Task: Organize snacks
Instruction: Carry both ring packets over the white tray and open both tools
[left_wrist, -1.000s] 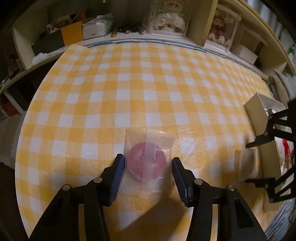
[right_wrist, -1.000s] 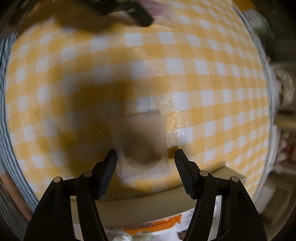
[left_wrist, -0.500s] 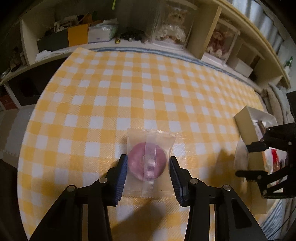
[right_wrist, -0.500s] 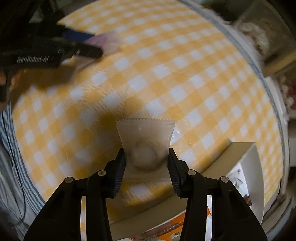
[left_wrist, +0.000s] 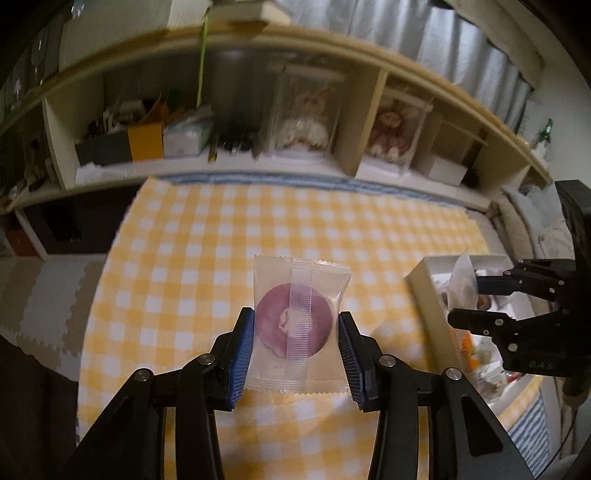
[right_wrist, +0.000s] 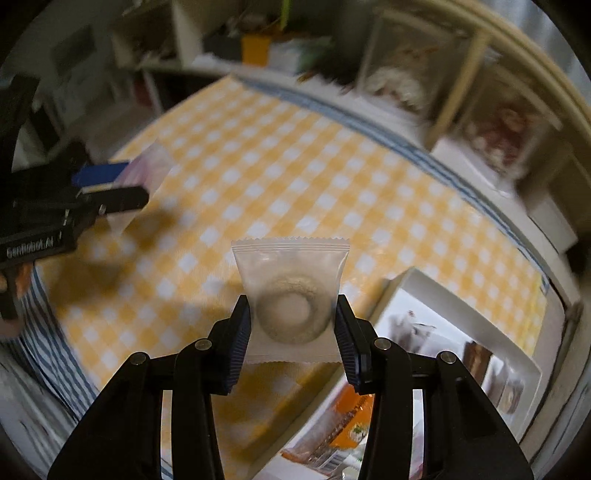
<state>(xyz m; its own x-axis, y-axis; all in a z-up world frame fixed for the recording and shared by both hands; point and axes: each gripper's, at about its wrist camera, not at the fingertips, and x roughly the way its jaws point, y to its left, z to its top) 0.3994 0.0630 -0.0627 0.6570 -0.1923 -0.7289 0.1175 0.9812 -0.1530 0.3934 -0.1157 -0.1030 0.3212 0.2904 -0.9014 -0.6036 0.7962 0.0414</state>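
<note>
My left gripper (left_wrist: 296, 334) is shut on a clear packet with a purple round snack (left_wrist: 295, 325) and holds it up above the yellow checked table (left_wrist: 221, 221). My right gripper (right_wrist: 293, 328) is shut on a clear packet with a pale ring-shaped snack (right_wrist: 293, 302), lifted above the table beside the white box (right_wrist: 461, 317). In the left wrist view the right gripper (left_wrist: 476, 299) hangs over that white box (left_wrist: 424, 280) with its packet (left_wrist: 460, 280). In the right wrist view the left gripper (right_wrist: 110, 184) is at far left.
The white box holds several snack packets, one orange (right_wrist: 347, 417). Shelves (left_wrist: 258, 122) with boxes and dolls run along the table's far edge. A blue striped cloth (right_wrist: 48, 354) hangs at the table's near side.
Both grippers closed on their packets and lifted them off the table. The views tilted upward, and the right gripper moved over the white box.
</note>
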